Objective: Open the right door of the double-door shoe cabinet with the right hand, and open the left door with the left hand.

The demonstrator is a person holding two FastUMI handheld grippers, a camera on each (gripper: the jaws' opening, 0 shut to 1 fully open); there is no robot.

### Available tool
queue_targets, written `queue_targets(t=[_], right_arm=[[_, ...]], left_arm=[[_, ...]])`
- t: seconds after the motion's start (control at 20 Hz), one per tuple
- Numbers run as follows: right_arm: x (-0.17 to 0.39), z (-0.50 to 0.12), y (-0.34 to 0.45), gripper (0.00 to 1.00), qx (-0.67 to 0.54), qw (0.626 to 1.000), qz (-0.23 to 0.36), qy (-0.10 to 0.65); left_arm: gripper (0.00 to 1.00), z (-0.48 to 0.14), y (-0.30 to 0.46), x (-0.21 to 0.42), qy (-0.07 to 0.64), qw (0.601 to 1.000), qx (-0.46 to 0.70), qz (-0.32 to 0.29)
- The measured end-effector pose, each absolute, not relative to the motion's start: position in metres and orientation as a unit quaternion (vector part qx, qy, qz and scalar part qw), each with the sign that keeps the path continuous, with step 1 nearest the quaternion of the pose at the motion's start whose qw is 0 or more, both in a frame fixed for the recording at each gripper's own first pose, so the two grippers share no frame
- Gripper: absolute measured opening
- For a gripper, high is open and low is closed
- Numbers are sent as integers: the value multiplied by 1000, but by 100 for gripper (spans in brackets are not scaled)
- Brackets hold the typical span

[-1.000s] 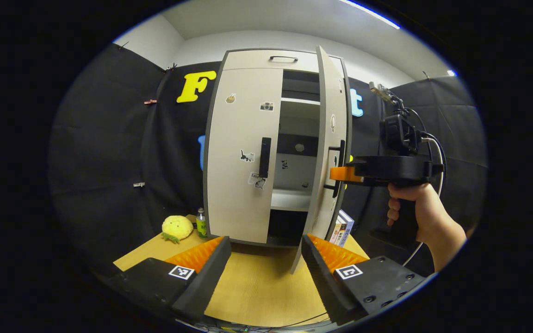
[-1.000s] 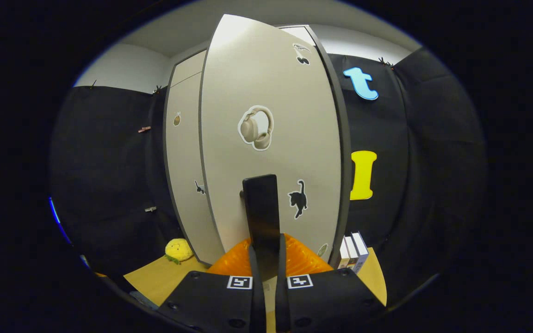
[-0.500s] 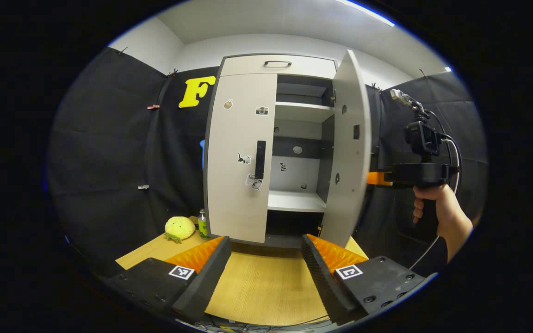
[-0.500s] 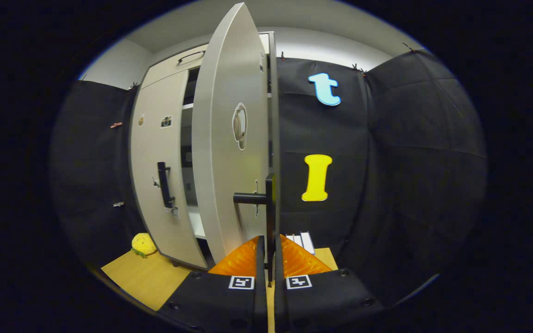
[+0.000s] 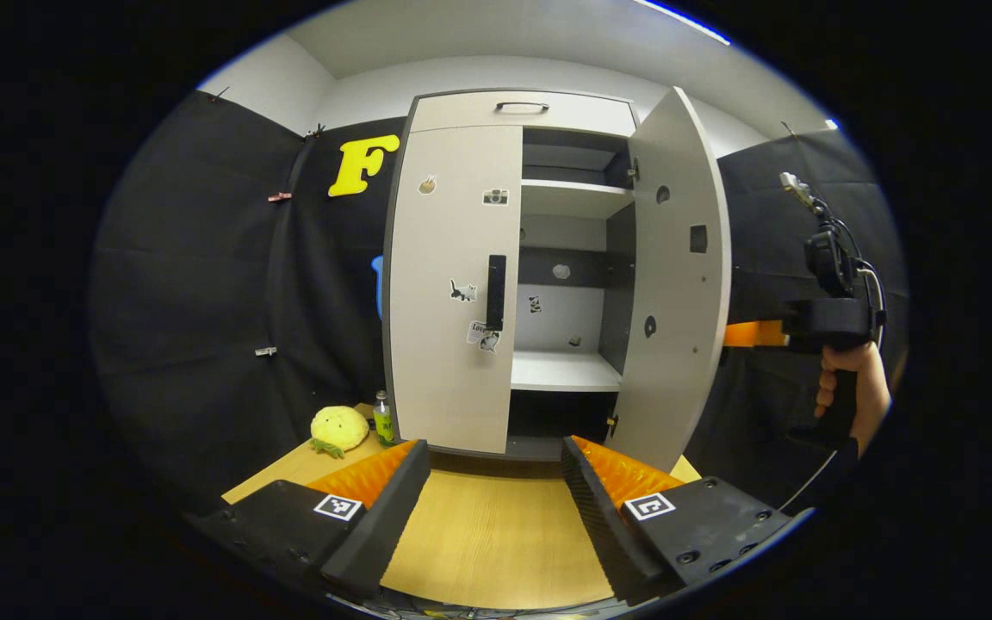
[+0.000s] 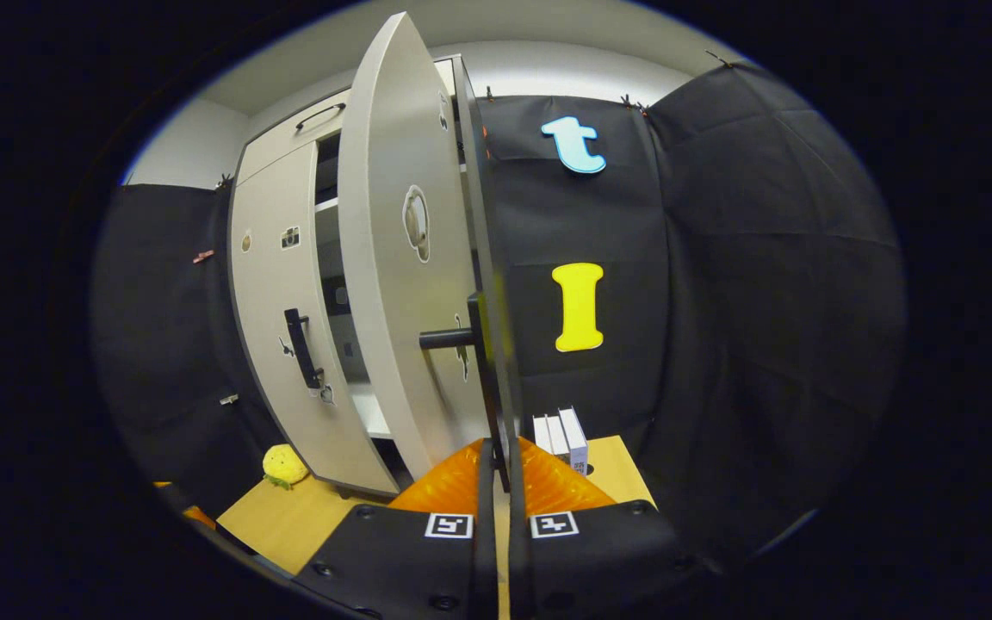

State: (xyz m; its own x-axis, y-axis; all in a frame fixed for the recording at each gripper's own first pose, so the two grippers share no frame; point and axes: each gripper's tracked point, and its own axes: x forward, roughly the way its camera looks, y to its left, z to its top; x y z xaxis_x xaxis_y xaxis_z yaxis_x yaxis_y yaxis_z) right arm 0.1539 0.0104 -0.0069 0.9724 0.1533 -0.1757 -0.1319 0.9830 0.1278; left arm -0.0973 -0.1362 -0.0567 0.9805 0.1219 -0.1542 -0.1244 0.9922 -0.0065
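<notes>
The beige shoe cabinet [image 5: 453, 362] stands on the table ahead. Its left door [image 5: 453, 258] is closed, with a black vertical handle [image 5: 496, 293] at its inner edge. The right door [image 5: 677, 284] is swung wide, baring the shelves [image 5: 565, 370]. My left gripper [image 5: 492, 465] is open and holds nothing, well short of the left door. In the right gripper view, my right gripper [image 6: 496, 456] is shut on the right door's black handle [image 6: 486, 362], seen edge-on beside the door [image 6: 401, 284]. A hand [image 5: 849, 396] holds the right gripper [image 5: 741, 334] past the door's edge.
A yellow plush toy [image 5: 339, 428] and a small green bottle [image 5: 383, 418] sit left of the cabinet on the wooden table [image 5: 496, 534]. Several books [image 6: 561, 435] stand right of the cabinet. A drawer with a handle [image 5: 522, 108] tops the cabinet.
The right door has swung from partly open to wide open, carried rightward by the right gripper on its handle. The left gripper has stayed about where it was, open.
</notes>
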Motion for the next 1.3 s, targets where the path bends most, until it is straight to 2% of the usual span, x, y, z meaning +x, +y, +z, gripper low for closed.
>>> queue_targets(t=[0.1,0.25,0.6,0.95,1.05,1.15,1.3], right_arm=[[142,-5,8,6,43,994,63,84],[121,0,10,5,20,996,52,73],[96,18,73,5,34,997,52,54],[112,-5,142,5,34,996,47,62],[119,-10,154,9,33,996,50,69],[129,-18,163,17,40,995,51,75],[144,-25,176,70,50,993,74,79]], left_arm=[[95,-58,-120,-83,82,995,-1,59],[95,-58,-92,-57,82,995,1,53],[95,-47,-34,1,71,997,-8,29],[95,-43,5,33,54,998,9,-6],[95,-47,13,38,57,998,17,-6],[95,-47,15,44,61,998,19,-6],[95,-38,13,57,50,999,13,-1]])
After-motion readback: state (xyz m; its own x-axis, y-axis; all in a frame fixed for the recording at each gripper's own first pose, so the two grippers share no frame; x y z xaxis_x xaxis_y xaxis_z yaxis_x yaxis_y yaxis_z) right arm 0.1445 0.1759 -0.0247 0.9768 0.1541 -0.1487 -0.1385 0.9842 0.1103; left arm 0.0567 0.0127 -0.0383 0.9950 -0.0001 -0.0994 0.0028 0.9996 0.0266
